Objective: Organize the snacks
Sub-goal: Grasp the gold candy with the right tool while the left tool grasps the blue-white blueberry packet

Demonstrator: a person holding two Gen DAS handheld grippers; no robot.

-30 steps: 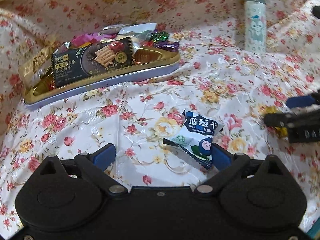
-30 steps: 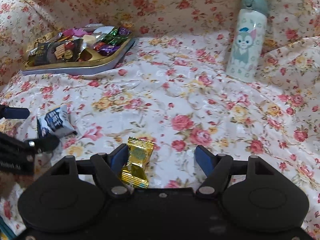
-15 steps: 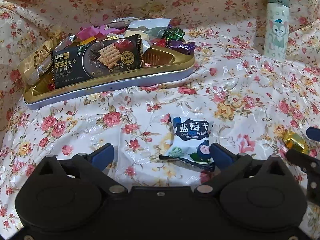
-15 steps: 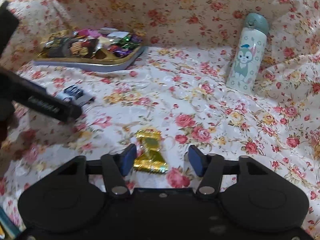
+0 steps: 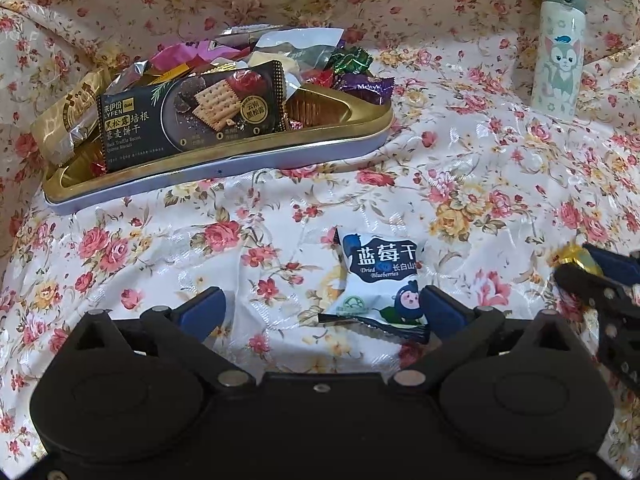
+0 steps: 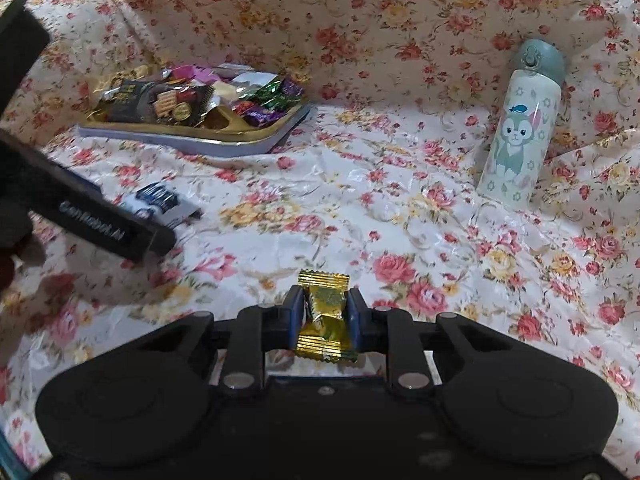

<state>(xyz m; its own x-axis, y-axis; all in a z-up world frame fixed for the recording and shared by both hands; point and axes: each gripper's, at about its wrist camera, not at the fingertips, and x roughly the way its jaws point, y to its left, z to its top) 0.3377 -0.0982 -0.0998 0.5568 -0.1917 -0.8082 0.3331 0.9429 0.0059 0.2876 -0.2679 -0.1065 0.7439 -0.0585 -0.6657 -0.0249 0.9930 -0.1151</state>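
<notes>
— Right gripper [image 6: 323, 300]: wide a second ago, closing tight now?
— Yes. Pinching the gold candy [image 6: 325, 328] from both sides, low over the flowery cloth [image 6: 360, 208].
— So picked up, almost?
— Looks like it. Held, but not lifted yet.
— And the left gripper [image 5: 322, 304]?
— Wide open. Slid sideways a little, so sits around the blueberry packet [image 5: 380, 280] now. Packet flat on the cloth, close against the right-side finger, far from the other one. No squeeze yet.
— Next for that one?
— Probably moving over a bit to get it in the middle, then closing.
— Farther back?
— Gold tray [image 5: 224, 168], already heaped with snacks: a dark cracker pack [image 5: 192, 116] in front, shiny candies behind. Same place as before.
— Room left in there?
— A bare gold corner on the right side. Enough for a small candy, most likely.
— And way at the back?
— A cat bottle [image 5: 560, 52], standing up, well apart from the tray. Not a snack, so best left alone.
— Meaning for the job?
— One snack caught, one about to be, both still to go to the tray.
</notes>
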